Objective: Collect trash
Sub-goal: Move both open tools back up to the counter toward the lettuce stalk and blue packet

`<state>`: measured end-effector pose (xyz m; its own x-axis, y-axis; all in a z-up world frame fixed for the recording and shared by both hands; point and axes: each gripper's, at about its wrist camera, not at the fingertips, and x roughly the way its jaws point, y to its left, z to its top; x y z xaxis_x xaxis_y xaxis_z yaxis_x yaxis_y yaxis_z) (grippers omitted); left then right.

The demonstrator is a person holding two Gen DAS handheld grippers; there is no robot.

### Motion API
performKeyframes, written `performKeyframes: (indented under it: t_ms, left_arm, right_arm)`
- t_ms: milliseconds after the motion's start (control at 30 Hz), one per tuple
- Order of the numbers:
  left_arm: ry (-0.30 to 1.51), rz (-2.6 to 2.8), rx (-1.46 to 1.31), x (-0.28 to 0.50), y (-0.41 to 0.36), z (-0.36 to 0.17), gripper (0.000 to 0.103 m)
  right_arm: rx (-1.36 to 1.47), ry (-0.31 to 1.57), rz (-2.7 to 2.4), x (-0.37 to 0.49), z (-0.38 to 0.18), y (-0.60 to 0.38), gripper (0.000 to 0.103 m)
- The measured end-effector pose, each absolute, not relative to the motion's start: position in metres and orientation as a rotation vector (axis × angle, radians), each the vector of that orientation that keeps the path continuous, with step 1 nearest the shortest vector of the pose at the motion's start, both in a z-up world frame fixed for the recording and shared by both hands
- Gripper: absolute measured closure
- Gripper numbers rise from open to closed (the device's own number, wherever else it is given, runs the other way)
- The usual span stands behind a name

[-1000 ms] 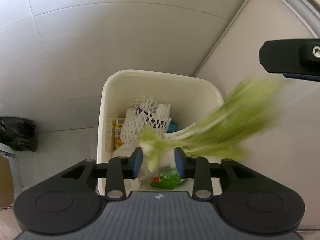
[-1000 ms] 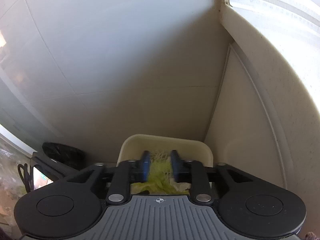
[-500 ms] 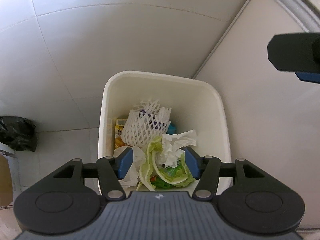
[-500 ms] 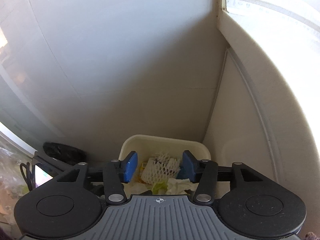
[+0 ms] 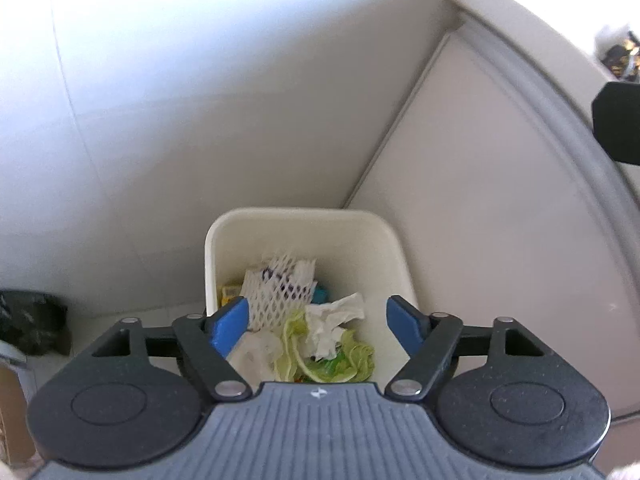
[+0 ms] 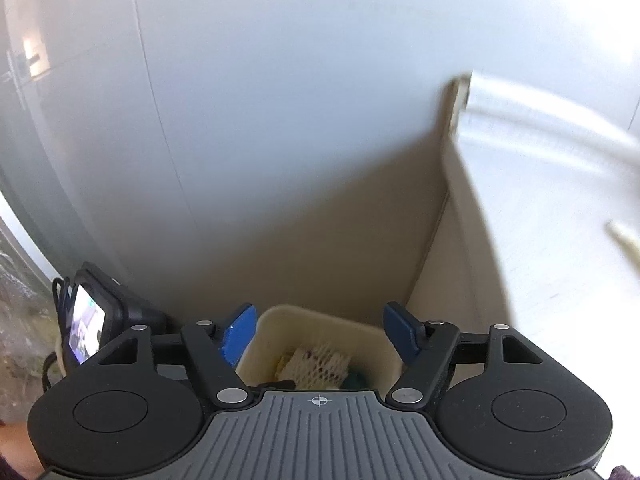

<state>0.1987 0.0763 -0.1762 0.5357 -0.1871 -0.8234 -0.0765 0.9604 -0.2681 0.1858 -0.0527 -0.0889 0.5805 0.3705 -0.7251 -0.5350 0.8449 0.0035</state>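
A pale tiled floor (image 5: 120, 320) is lying under everything, and a smooth white wall (image 5: 200, 100) is rising behind it. To the right a beige cabinet panel with a grey curved edge (image 5: 500, 200) is meeting the wall in a corner.

In this corner a cream rectangular plastic trash bin (image 5: 306, 216) is standing upright on the floor, just beside the panel. Inside it the trash is resting: a white foam fruit net (image 5: 280, 280) toward the back, a crumpled white paper tissue (image 5: 332, 320) in front of it, pale green cabbage leaves (image 5: 320, 364) nearest the camera, and a small yellow carton (image 5: 230, 292) at the left wall of the bin.

The left tongs (image 5: 316, 324) are hanging above the bin; the blue pads are spreading wider, and they are gripping nothing. The right tongs (image 6: 320, 334) are also opening and are empty, with the bin (image 6: 316, 320) below them.

At the far left a crumpled black plastic bag (image 5: 32, 320) is lying on the floor, well apart from the bin. In the right wrist view a small black camera with a lit screen (image 6: 90, 320) is showing at the left, beside the tongs. The right side of that view is blurred.
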Motion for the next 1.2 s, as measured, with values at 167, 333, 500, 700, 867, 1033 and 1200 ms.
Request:
performKeyframes:
  t_ms: [167, 333, 500, 700, 867, 1033, 1200]
  left_arm:
    - [0.951, -0.113, -0.252, 0.195, 0.068, -0.143, 0.018]
    - [0.878, -0.132, -0.180, 0.194, 0.056, -0.106, 0.012]
    - [0.785, -0.144, -0.127, 0.196, 0.044, -0.068, 0.008]
    - [0.676, -0.179, -0.051, 0.203, 0.015, -0.030, 0.005]
    - [0.619, -0.239, -0.009, 0.212, -0.009, -0.013, 0.004]
    - [0.592, -0.313, 0.014, 0.227, -0.043, -0.004, 0.004]
    - [0.580, -0.387, 0.045, 0.244, -0.083, -0.007, 0.005]
  right_arm:
    - [-0.218, 0.750, 0.453, 0.176, -0.066, -0.076, 0.021]
    - [-0.114, 0.745, 0.350, 0.175, -0.044, -0.114, 0.014]
    - [-0.067, 0.676, 0.214, 0.184, -0.022, -0.154, 0.009]
    - [-0.002, 0.676, 0.064, 0.218, -0.020, -0.202, 0.007]
    - [0.061, 0.700, -0.083, 0.234, -0.021, -0.252, 0.007]
    - [0.146, 0.733, -0.237, 0.243, -0.029, -0.299, 0.007]
    - [0.210, 0.730, -0.379, 0.242, -0.035, -0.336, 0.006]
